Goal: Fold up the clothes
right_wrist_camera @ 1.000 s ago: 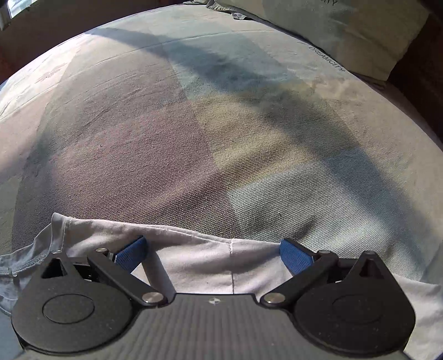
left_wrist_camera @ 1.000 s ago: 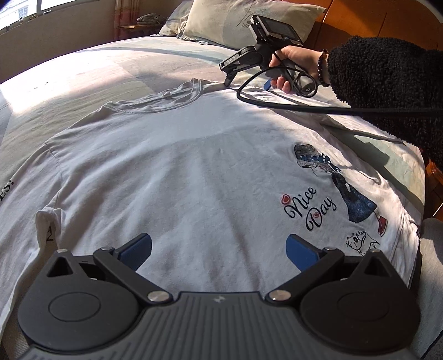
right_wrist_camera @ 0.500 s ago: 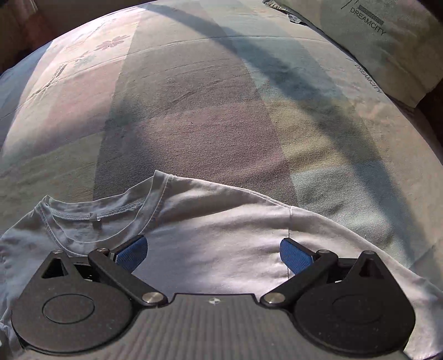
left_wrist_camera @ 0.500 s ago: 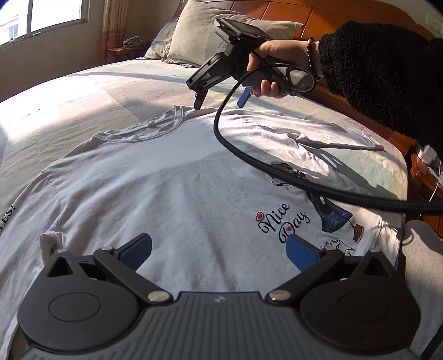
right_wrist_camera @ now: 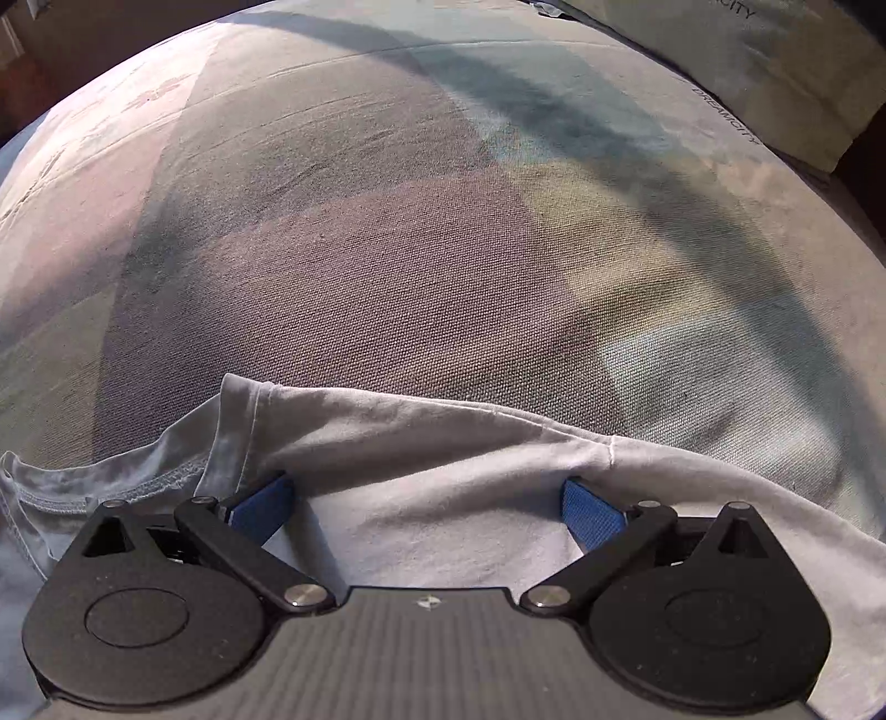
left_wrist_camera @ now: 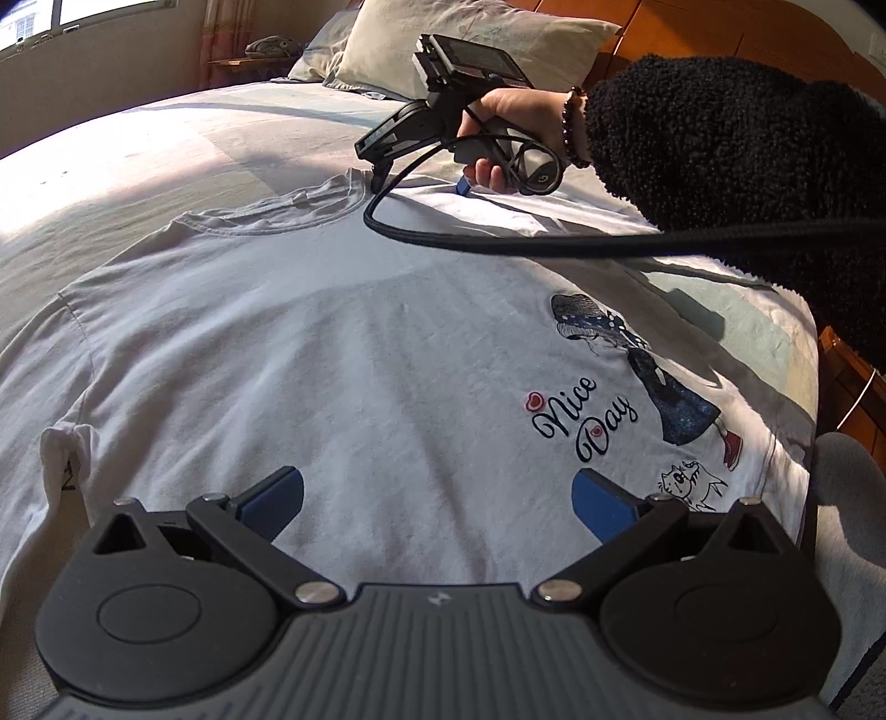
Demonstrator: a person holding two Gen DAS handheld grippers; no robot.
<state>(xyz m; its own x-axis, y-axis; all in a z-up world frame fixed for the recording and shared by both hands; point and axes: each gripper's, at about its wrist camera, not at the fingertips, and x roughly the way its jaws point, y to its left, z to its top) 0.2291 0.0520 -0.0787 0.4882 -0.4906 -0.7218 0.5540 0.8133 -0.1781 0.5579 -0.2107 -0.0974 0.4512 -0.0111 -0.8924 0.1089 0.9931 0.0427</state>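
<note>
A white T-shirt (left_wrist_camera: 343, 354) with a "Nice Day" print (left_wrist_camera: 587, 415) lies spread face up on the bed. My left gripper (left_wrist_camera: 437, 493) hovers open over its lower half, nothing between the blue pads. A hand in a black fleece sleeve (left_wrist_camera: 720, 149) holds my right gripper (left_wrist_camera: 421, 185) down at the shirt's far shoulder, just right of the collar (left_wrist_camera: 277, 207). In the right wrist view that gripper (right_wrist_camera: 426, 493) is open, its fingers straddling the shoulder fabric (right_wrist_camera: 443, 437), with the collar (right_wrist_camera: 111, 482) at the left. The fabric edge there is slightly rumpled.
The patchwork bed sheet (right_wrist_camera: 387, 249) stretches beyond the shirt. Pillows (left_wrist_camera: 470, 44) lean on a wooden headboard (left_wrist_camera: 720, 33) at the far end. A black cable (left_wrist_camera: 554, 241) runs from the right gripper across the shirt. The bed's right edge (left_wrist_camera: 814, 387) is close to the print.
The right gripper lifted away from the shoulder half a second ago and has come back down onto it beside the collar, still open. The left gripper has hardly moved.
</note>
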